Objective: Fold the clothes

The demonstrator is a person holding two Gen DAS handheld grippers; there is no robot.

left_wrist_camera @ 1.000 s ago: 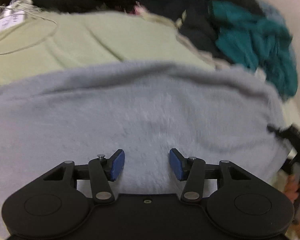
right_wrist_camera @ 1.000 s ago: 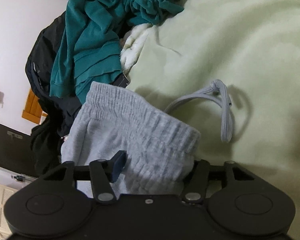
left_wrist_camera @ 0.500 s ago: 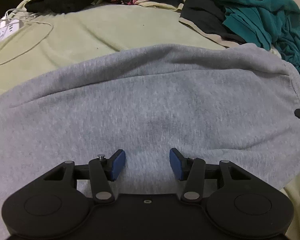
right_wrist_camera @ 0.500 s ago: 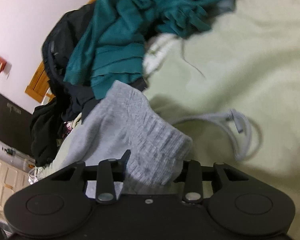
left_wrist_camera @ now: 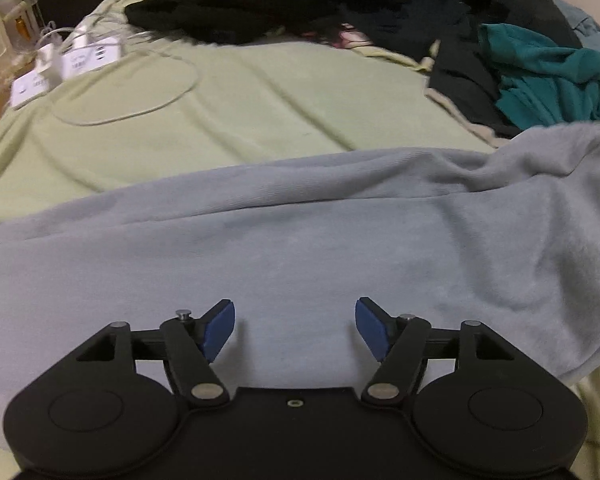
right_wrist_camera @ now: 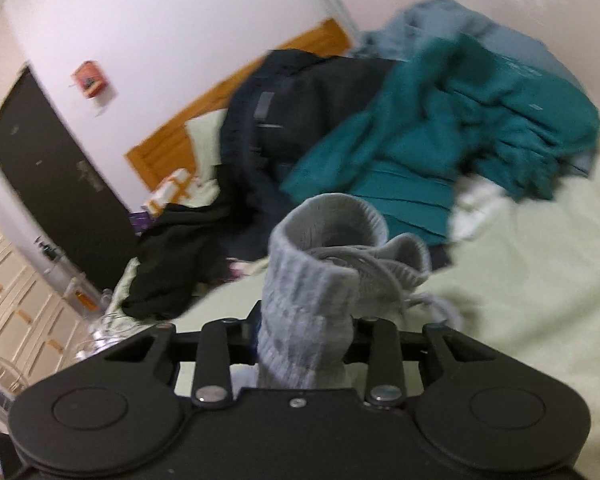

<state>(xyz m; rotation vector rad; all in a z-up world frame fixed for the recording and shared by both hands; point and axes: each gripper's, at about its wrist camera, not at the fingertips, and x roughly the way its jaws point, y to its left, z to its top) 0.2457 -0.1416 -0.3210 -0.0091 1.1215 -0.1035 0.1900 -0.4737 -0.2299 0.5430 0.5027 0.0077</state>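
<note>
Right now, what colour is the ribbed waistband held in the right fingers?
Light grey waistband, clearest in the right wrist view.

No lettering reads clearly anywhere; the orange wall sign (right_wrist_camera: 90, 79) looks too blurred.

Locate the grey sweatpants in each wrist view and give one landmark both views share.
Left wrist: the grey sweatpants lie spread across the middle, above the left gripper, whose jaws are opening with nothing between them.
Right wrist: their ribbed waistband stands bottom centre, with the right gripper closing on it.
Shared landmark: the teal garment, right of centre in both.
</note>
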